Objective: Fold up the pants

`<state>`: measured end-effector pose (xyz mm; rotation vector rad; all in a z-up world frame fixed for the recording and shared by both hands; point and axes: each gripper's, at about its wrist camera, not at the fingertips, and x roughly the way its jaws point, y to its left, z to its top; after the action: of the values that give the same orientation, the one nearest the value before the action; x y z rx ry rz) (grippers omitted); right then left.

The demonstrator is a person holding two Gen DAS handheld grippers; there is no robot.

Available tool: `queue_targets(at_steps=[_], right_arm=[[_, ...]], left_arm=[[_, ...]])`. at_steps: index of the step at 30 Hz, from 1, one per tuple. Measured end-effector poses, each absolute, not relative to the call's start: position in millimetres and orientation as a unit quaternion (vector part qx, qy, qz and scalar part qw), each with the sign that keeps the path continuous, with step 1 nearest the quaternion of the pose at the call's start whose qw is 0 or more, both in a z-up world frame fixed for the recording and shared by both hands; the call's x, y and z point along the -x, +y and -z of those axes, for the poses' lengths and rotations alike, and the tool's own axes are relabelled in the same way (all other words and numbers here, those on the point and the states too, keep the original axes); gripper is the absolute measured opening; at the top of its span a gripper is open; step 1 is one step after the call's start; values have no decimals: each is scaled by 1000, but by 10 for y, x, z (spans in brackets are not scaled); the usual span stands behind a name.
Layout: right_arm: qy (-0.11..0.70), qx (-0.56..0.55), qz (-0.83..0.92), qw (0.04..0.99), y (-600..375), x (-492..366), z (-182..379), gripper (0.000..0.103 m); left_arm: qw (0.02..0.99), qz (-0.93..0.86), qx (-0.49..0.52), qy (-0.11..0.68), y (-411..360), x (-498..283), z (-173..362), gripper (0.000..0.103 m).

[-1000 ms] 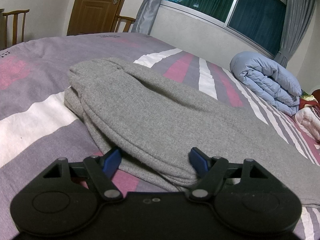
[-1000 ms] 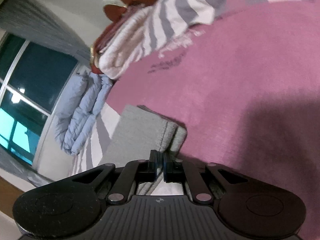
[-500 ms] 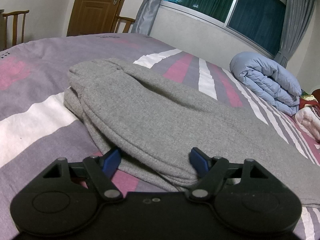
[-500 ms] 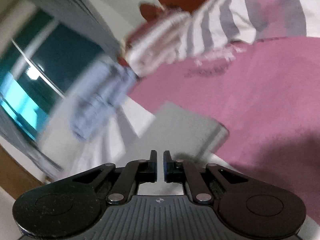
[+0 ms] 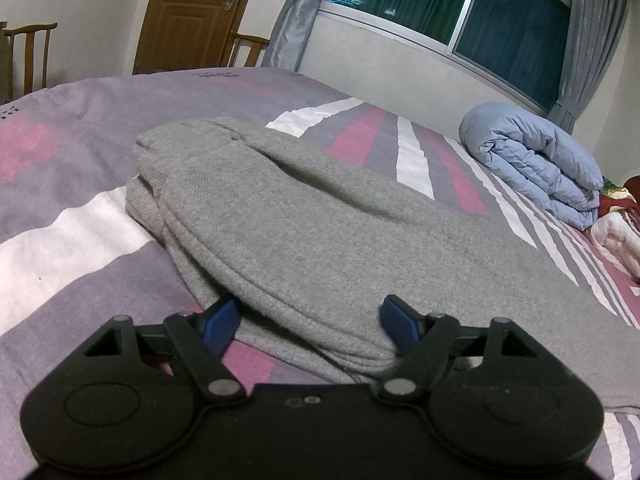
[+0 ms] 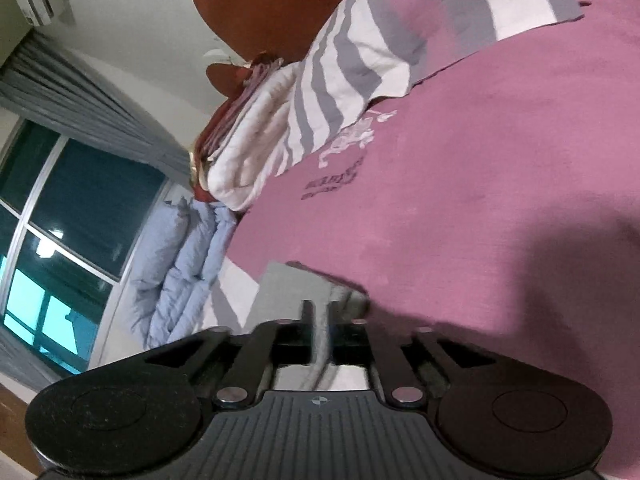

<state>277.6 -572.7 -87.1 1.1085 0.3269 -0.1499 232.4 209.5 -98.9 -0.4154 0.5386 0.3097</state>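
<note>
Grey pants (image 5: 320, 232) lie on the bed (image 5: 72, 208), folded lengthwise into a long stack of layers, one end bunched toward the door side, the other running off toward the right edge of the left wrist view.

Left tongs (image 5: 312, 318) — spread wide, blue pads (image 5: 222, 318) on either side of the near folded edge of the pants. One pad sits tucked just under the fabric hem; the other rests against the stacked layers. Nothing is pinched between them.

Right tongs (image 6: 318, 312) — narrow gap, with a strip of grey fabric running between the fingers; this part is blurred, but the tongs appear to be clamped on the pant end (image 6: 296, 284). That grey end lies on the pink and striped bedsheet (image 6: 480, 160).

Background: rolled blue duvet (image 5: 532, 168) near the window (image 5: 460, 4), white folded blanket (image 6: 256, 152) beside it, wooden door (image 5: 192, 16), chair (image 5: 28, 56).
</note>
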Motion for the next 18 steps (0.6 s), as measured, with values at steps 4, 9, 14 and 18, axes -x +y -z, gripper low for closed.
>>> queue_targets(at_steps=[4,9,14,18], right_arm=[[152,-520,69,838,-5694,-2868,826,58],[155,-529,55,832,-5691,-2902,853,57],[178,-532,51,826,-5710,-3041,917,40],[215,-520,57,825,-5731,-3147,925,18]], left_arm=[[931,-151,203,263,2090,-2324,989,71],[931,-151,202,263,2092,-2323,989,71],[931,-151,201,263,2086,-2323,988,72],[931,-151,201,263,2085,-2325,990,72]])
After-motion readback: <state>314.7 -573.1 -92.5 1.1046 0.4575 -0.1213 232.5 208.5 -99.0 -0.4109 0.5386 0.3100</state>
